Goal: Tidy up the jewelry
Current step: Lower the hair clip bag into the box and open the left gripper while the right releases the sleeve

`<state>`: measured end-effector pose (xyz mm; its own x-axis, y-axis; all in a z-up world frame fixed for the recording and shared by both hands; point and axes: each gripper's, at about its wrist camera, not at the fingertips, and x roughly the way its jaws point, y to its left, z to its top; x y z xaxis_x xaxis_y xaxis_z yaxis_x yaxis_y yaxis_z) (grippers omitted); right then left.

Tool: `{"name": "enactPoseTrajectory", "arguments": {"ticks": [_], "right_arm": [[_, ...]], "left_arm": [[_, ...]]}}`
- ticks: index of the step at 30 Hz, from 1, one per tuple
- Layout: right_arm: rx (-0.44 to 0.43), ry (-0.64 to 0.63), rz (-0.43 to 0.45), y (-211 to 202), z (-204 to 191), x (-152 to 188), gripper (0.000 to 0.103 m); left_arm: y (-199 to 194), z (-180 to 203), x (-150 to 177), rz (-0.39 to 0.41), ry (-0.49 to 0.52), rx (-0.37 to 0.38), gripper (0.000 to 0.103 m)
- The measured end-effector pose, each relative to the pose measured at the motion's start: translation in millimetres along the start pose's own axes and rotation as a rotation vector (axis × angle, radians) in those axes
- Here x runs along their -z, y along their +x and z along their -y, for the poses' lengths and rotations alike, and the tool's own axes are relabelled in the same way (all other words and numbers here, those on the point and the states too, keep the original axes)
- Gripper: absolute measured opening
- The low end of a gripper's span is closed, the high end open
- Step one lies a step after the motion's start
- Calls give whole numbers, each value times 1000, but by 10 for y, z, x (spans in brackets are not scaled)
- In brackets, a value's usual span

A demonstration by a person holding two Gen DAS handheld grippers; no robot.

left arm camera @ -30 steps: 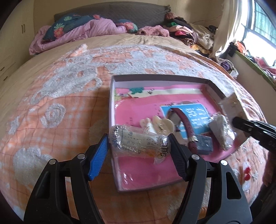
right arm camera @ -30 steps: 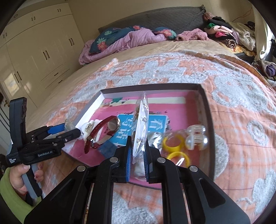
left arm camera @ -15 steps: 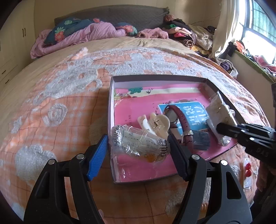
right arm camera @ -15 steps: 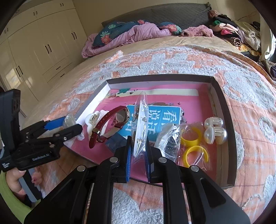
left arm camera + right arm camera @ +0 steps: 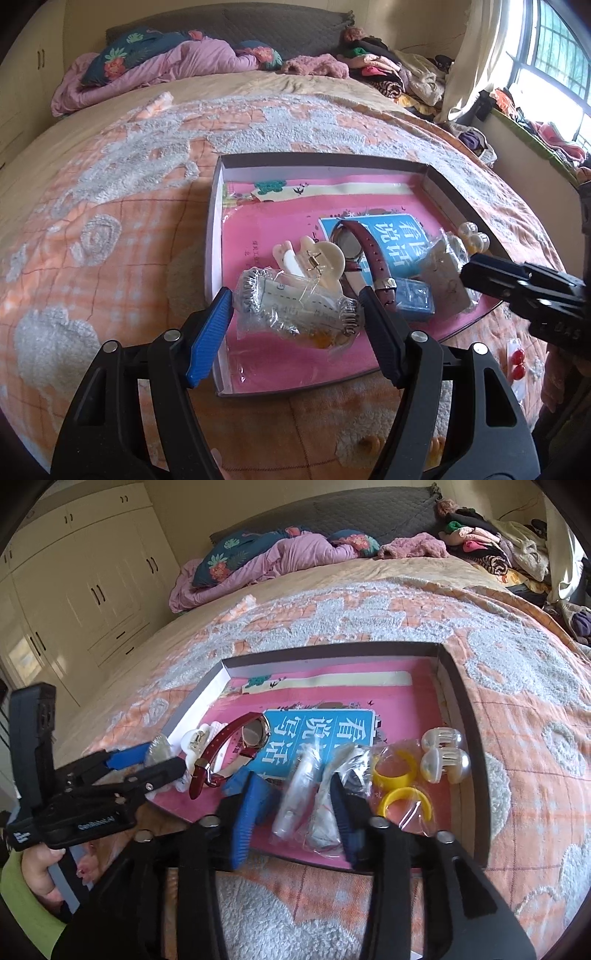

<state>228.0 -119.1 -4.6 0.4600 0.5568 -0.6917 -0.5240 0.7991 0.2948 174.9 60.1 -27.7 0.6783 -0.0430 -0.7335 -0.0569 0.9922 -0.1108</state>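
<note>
My left gripper [image 5: 295,314] holds a clear packet [image 5: 295,312] crosswise between its 2 fingers, above the near-left corner of the tray [image 5: 214,236] on the bed [image 5: 110,221]. My right gripper [image 5: 295,805] has its fingers spread wide; a slim packet [image 5: 295,797] lies loose between them inside the tray, beside the watch [image 5: 236,749].
</note>
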Motion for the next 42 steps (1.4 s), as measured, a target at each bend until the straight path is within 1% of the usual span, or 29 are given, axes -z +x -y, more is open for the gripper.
{"name": "enactPoseTrajectory", "arguments": {"ticks": [2, 4, 5, 7, 11, 13, 14, 17, 22, 24, 31, 35, 42], "right_arm": [[-6, 11, 11, -58, 12, -10, 50], [-9, 23, 22, -112, 20, -13, 58], [-9, 31, 33, -156, 33, -16, 59], [-9, 39, 44, -212, 42, -22, 65], [-11, 64, 67, -339, 80, -25, 70], [-10, 75, 79, -399, 96, -24, 72], [-10, 79, 83, -422, 106, -25, 73], [-13, 92, 93, -491, 123, -27, 73], [-14, 109, 101, -587, 142, -11, 73], [-14, 115, 106, -626, 138, 9, 73], [-23, 118, 136, -861, 70, 62, 73], [-20, 104, 160, -1030, 1, 102, 73], [-13, 91, 189, -1260, -65, 175, 73]], "left_arm": [[0, 7, 3, 0, 2, 0, 63], [-8, 7, 2, 6, 4, -3, 68], [-15, 5, 0, 11, 2, -3, 72], [-37, 2, -2, 16, 1, -6, 74], [-66, -8, -12, 19, -1, -14, 74], [-90, -8, -14, 24, -3, -11, 81], [-106, -8, -14, 27, -7, -7, 83], [-150, -17, -21, 37, -14, -6, 83], [-217, -15, -26, 49, -18, -8, 88], [-260, -17, -25, 54, -26, -10, 93], [-479, -35, -24, 80, -52, -4, 93], [-675, -39, -20, 118, -66, 8, 93], [-901, 12, 35, 154, -74, 17, 93]]}}
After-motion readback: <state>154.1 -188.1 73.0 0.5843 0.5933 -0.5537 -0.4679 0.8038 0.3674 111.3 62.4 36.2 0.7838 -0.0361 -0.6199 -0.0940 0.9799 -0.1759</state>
